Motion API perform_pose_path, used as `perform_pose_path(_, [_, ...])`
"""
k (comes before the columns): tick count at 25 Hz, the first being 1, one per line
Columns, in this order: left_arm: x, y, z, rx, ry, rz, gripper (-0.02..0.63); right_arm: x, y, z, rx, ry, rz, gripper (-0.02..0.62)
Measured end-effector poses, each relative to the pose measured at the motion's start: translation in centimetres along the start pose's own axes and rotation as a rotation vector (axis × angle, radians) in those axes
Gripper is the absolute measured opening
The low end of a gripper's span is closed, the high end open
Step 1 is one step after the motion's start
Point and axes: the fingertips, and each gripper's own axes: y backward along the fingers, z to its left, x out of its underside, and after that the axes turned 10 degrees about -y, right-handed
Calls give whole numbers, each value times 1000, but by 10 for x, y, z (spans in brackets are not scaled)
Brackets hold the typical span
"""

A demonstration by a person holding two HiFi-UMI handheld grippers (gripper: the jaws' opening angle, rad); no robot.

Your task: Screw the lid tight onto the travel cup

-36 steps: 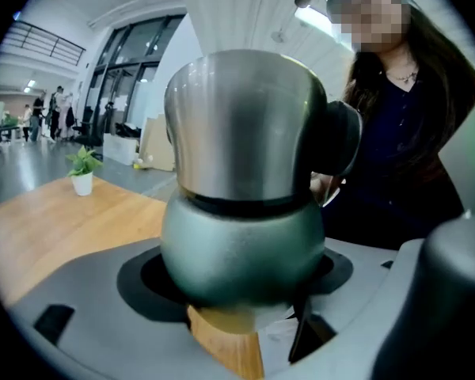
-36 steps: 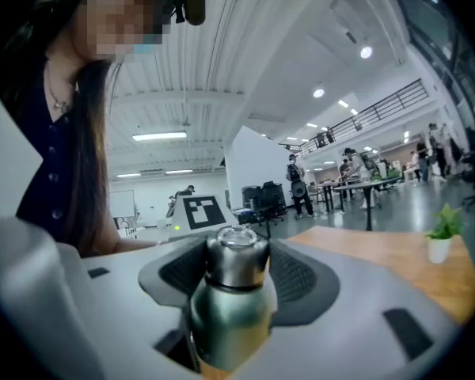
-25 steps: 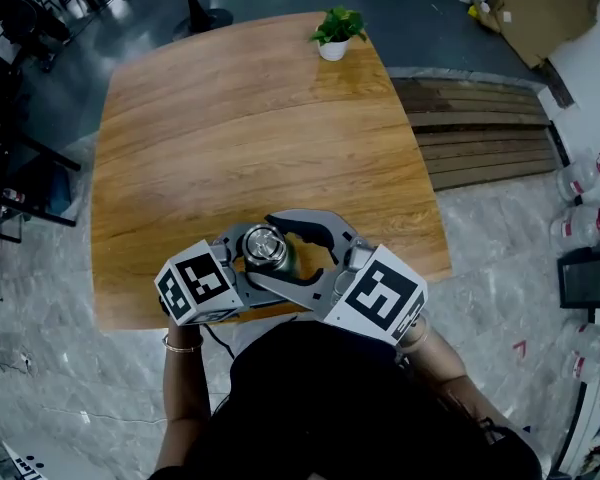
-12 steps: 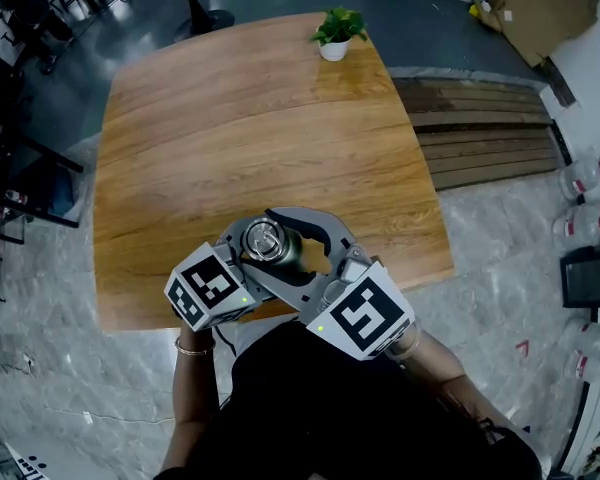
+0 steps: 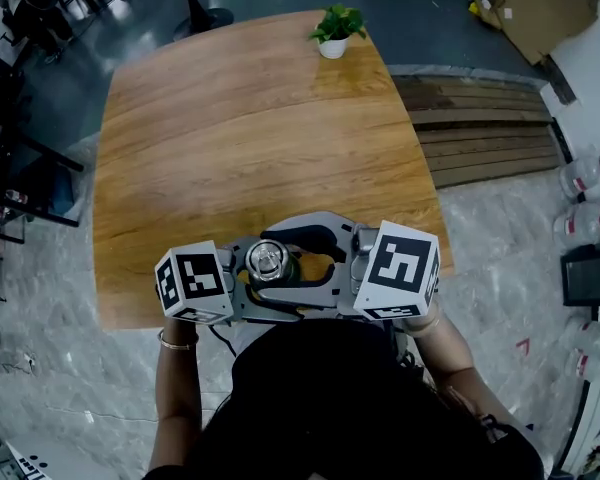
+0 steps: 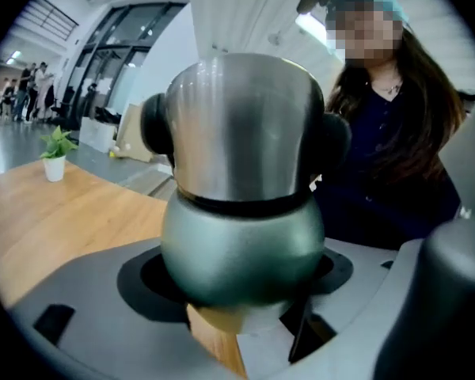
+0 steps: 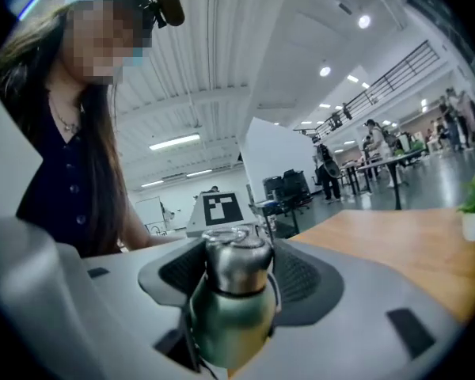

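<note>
Left gripper view: travel cup (image 6: 241, 244) between fingers (image 6: 79, 307); right fingers (image 6: 154, 125) grip lid (image 6: 245, 125).

Likely an open office hall: desks (image 7: 380, 163), chairs (image 7: 291, 187), mezzanine railing (image 7: 392, 76).

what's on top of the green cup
A silver lid sits on the cup, and the right gripper is shut on the lid. The threads are covered by the lid, so how far it is screwed down cannot be seen.
</note>
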Motion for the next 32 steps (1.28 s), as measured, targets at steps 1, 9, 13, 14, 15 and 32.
perform_pose_path(1, [3,-3,-1,10,-13,36,400,2,0,1,-19,-10,6,259])
perform_pose_path(9, [14,-1,30,-120,26,96,400,1,-4,-27,205,38,-9,261])
perform_pose_path(13, [19,6,50,-275,19,145,400,-4,-5,-39,379,92,-45,261])
perform_pose_path(14, [21,8,56,-321,13,166,400,-4,-4,-41,421,104,-52,261])
perform_pose_path(15, [23,10,62,-367,2,193,400,-4,-4,-44,458,114,-58,261])
perform_pose_path(32, [10,12,41,-266,-41,117,400,-8,2,-16,155,28,-76,260])
